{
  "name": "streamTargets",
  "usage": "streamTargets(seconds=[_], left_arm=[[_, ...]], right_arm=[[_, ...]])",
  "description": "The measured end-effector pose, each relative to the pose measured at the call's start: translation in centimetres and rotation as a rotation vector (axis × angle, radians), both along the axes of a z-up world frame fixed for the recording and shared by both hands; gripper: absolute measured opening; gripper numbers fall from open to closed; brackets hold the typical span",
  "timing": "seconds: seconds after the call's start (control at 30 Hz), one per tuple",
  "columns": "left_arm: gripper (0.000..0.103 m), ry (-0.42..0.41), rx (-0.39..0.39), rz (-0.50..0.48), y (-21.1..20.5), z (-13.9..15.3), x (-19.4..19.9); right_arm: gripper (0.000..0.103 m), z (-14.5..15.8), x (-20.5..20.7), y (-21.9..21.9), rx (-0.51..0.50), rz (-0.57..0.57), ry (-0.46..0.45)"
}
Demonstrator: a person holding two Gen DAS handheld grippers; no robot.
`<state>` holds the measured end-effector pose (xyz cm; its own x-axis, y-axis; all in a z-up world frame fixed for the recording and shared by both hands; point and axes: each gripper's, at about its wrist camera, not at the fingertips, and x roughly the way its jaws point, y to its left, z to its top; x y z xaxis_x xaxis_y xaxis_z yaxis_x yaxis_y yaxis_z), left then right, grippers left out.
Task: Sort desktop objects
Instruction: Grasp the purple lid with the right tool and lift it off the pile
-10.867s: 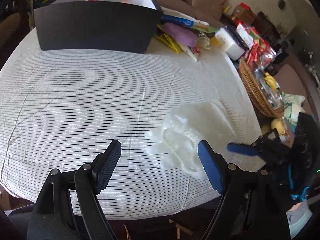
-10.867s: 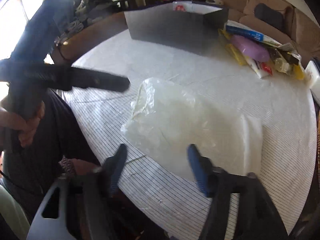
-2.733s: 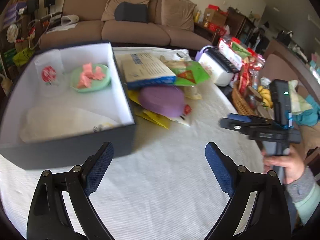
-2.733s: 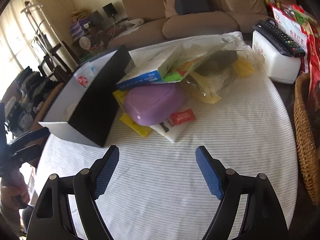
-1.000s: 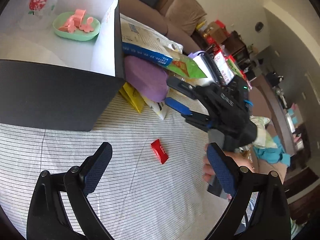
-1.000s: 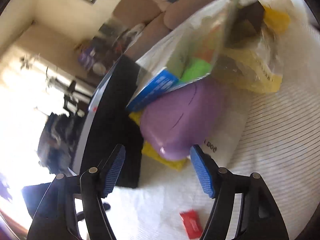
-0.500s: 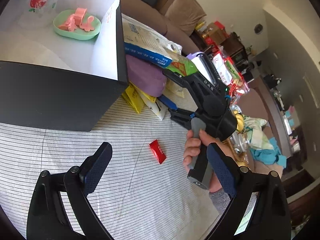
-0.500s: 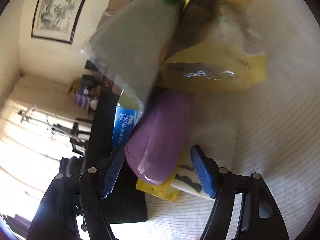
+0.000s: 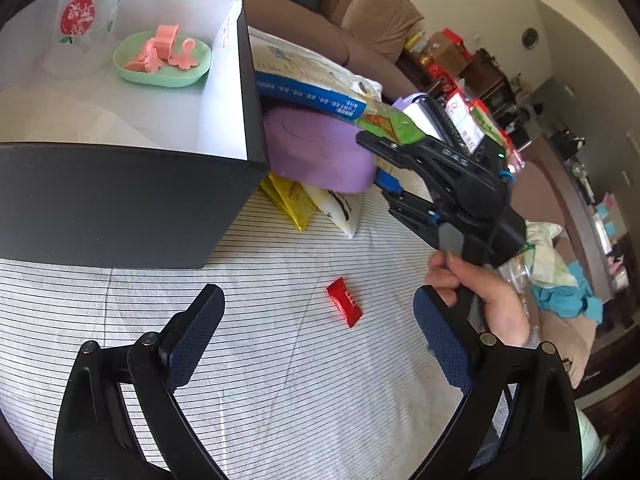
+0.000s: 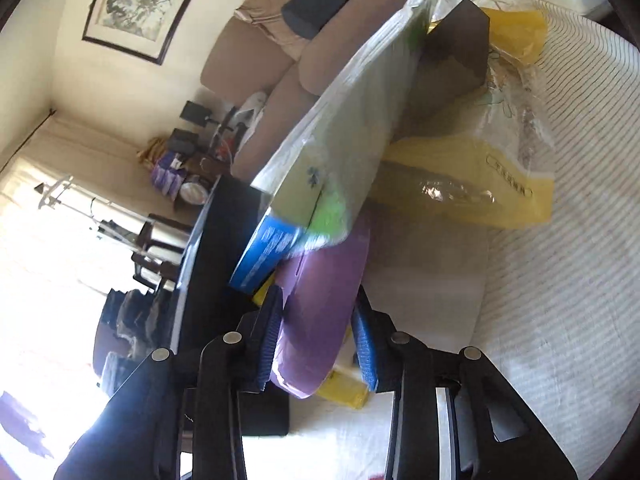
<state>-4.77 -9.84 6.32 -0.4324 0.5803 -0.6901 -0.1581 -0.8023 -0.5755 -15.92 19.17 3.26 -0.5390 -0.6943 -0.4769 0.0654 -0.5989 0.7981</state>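
Note:
A purple oval case point(image 9: 316, 152) lies in the pile beside the black box point(image 9: 120, 196), under a blue-edged carton point(image 9: 308, 92). My right gripper point(image 10: 316, 344) has closed its two blue pads on the near end of this purple case point(image 10: 320, 308); in the left wrist view this gripper point(image 9: 380, 160) reaches into the pile from the right. My left gripper point(image 9: 316, 340) is open and empty above the striped cloth, with a red candy wrapper point(image 9: 344, 306) just ahead of it. Inside the box are a clear cup point(image 9: 84, 24) and a green dish point(image 9: 162, 60) of pink pieces.
Yellow packets point(image 9: 290, 200) and a white pouch point(image 9: 338, 214) lie under the purple case. A yellow-and-clear bag point(image 10: 480, 176) and a dark box point(image 10: 448, 60) sit behind it. A white appliance point(image 9: 424, 114), snacks and shelves stand to the right, a sofa point(image 9: 352, 12) behind.
My right gripper has moved in onto the purple case and its jaws have narrowed from wide open to gripping its end. My left gripper has held still and open.

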Motion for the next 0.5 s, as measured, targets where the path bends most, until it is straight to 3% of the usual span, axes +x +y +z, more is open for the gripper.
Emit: streamTargets(seconds=[0.17,0.27,0.33,0.4,0.5], left_arm=[[0.095,-0.006,0.031,-0.001,-0.3,0.1,-0.1],[0.096,-0.004,0.036,0.005,-0.6,0.3,0.0],[0.095,-0.008,0.035,0.005,-0.8,0.4,0.1],[0.095,-0.017,0.035,0.003,-1.2,0.4,0.2],[0.095,-0.03,0.044,0.009,-2.3,0.6,0.3]], right_arm=[[0.025,2.0,3.6,1.0,-0.013,0.072,0.043],[0.019,4.4,6.5,1.0,0.037,0.125,0.091],[0.017,5.9,9.0,0.6,0.092,0.162,0.123],[0.015,7.7,10.7,-2.4,0.184,0.233,0.147],[0.015,9.0,13.7,-6.0,0.367,0.417,0.186]])
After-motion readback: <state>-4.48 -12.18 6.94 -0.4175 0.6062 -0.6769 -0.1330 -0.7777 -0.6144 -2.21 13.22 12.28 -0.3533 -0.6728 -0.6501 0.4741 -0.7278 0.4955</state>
